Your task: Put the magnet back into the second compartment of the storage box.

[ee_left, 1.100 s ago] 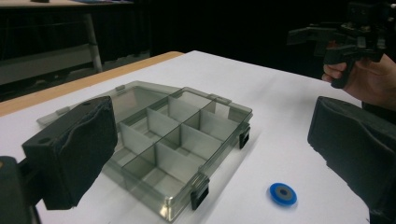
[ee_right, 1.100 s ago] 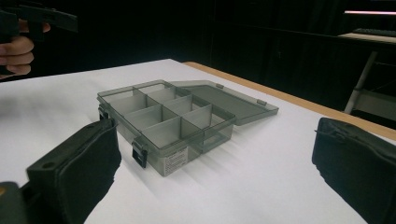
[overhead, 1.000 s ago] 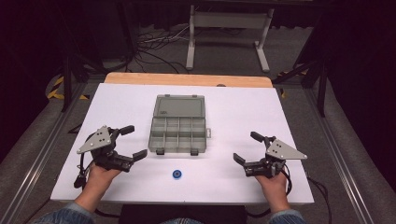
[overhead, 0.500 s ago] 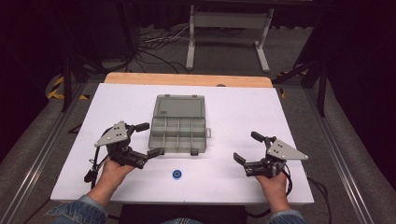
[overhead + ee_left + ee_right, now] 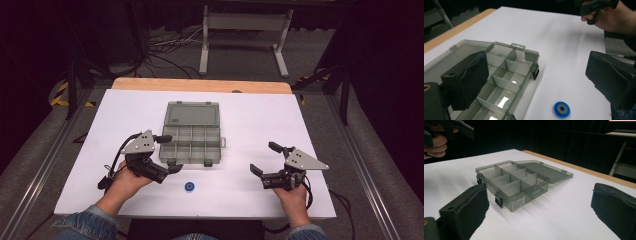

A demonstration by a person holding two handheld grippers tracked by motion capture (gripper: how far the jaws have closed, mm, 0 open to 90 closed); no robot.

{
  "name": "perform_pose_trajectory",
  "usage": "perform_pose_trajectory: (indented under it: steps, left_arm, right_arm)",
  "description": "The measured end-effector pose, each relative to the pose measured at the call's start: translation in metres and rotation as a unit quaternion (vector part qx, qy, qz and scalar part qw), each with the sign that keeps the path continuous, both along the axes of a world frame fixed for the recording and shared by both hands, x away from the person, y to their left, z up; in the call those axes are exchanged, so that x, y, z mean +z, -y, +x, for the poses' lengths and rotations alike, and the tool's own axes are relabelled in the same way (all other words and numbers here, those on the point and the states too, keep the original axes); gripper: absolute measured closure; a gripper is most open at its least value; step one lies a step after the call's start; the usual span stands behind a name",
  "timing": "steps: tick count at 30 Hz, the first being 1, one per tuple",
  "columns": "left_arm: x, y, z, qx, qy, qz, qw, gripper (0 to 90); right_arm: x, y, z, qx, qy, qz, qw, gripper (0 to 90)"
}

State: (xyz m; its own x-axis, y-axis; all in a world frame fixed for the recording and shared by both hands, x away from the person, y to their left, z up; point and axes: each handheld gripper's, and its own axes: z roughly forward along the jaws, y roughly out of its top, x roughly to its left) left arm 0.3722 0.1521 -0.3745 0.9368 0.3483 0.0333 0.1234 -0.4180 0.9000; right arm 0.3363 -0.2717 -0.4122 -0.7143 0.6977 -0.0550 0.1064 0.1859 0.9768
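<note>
An open grey organiser box [image 5: 192,140] with several empty compartments lies mid-table, its lid [image 5: 194,112] flat behind it. A small blue disc [image 5: 189,186] rests on the white table in front of the box. My left gripper [image 5: 170,154] is open, with its jaws at the box's near-left corner and nothing between them. In the left gripper view the box [image 5: 506,75] sits by the left jaw and the blue disc [image 5: 561,109] lies low between the jaws of the left gripper [image 5: 536,82]. My right gripper [image 5: 264,158] is open and empty, off to the box's right; its own view faces the box [image 5: 516,180].
The white table [image 5: 260,115] has a wooden strip [image 5: 200,85] along its far edge. Beyond it stand a metal frame [image 5: 245,30] and floor cables. The other hand and its gripper [image 5: 596,7] show at the top right of the left gripper view.
My left gripper has moved right and slightly forward, from the table's left side up to the box's near-left corner. The right gripper has stayed put.
</note>
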Motion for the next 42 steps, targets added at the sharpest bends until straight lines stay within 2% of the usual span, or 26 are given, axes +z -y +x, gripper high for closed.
perform_pose_trajectory:
  steps: [2,4,5,10,11,15,16,18,19,20,21,25,28,29,30,32,38,40,42]
  left_arm:
    - [0.002,0.002,0.001,-0.003,-0.007,0.014,0.9999,5.8]
    - [0.005,0.005,0.002,-0.008,-0.013,0.044,0.9989,7.3]
    - [0.005,0.005,0.002,-0.008,-0.013,0.044,0.9989,7.4]
    - [0.011,0.012,0.004,-0.016,-0.019,0.092,0.9955,8.2]
    - [0.011,0.012,0.004,-0.016,-0.019,0.092,0.9955,8.4]
    - [0.017,0.018,0.005,-0.023,-0.024,0.120,0.9922,9.1]
    - [0.017,0.018,0.005,-0.023,-0.024,0.120,0.9922,9.1]
    - [0.018,0.020,0.008,-0.028,-0.031,0.136,0.9899,9.0]
    - [0.019,0.023,0.009,-0.033,-0.037,0.155,0.9866,8.9]
    - [0.019,0.023,0.009,-0.033,-0.037,0.155,0.9866,8.9]
    - [0.019,0.026,0.011,-0.038,-0.041,0.170,0.9838,8.9]
    - [0.018,0.031,0.013,-0.045,-0.055,0.191,0.9790,8.6]
    - [0.017,0.035,0.014,-0.046,-0.057,0.211,0.9748,8.2]
    - [0.017,0.035,0.014,-0.046,-0.057,0.211,0.9748,8.0]
    - [0.016,0.037,0.014,-0.045,-0.059,0.217,0.9733,7.9]
    - [0.015,0.041,0.015,-0.041,-0.066,0.240,0.9677,7.9]
    - [0.012,0.047,0.015,-0.046,-0.074,0.248,0.9649,8.0]
    - [0.008,0.048,0.015,-0.050,-0.075,0.243,0.9658,8.0]
    - [0.004,0.049,0.015,-0.052,-0.078,0.243,0.9656,8.2]
  right_arm:
    - [0.000,0.000,0.000,0.000,-0.002,-0.001,1.0000,1.9]
    - [0.000,0.000,0.000,0.004,-0.002,0.000,1.0000,2.1]
    - [0.000,0.000,0.000,0.004,-0.002,0.000,1.0000,2.1]
    - [0.000,0.001,0.001,0.004,-0.007,0.002,1.0000,2.3]
    - [0.000,0.001,0.001,0.005,-0.008,0.001,1.0000,2.3]
    - [0.000,0.000,0.001,0.006,-0.008,0.001,0.9999,2.4]
    - [0.000,0.000,0.001,0.007,-0.009,0.000,0.9999,2.4]
    - [0.000,0.000,0.001,0.007,-0.009,0.000,0.9999,2.4]
    - [0.000,0.000,0.001,0.008,-0.010,0.001,0.9999,2.4]
    - [0.000,0.000,0.001,0.008,-0.010,0.001,0.9999,2.4]
    - [0.000,0.000,0.001,0.008,-0.010,0.000,0.9999,2.4]
    - [0.000,0.001,0.001,0.009,-0.011,0.001,0.9999,2.4]
    - [-0.001,0.001,0.001,0.010,-0.012,0.002,0.9999,2.4]
    - [-0.001,0.001,0.001,0.011,-0.012,0.002,0.9999,2.4]
    - [-0.001,0.000,0.001,0.011,-0.012,0.002,0.9999,2.4]
    - [-0.001,0.000,0.001,0.011,-0.012,0.001,0.9999,2.4]
    - [-0.001,0.000,0.001,0.011,-0.012,0.001,0.9999,2.4]
    - [-0.001,0.000,0.001,0.012,-0.012,0.001,0.9999,2.4]
    - [-0.001,0.001,0.001,0.011,-0.011,0.001,0.9999,2.4]
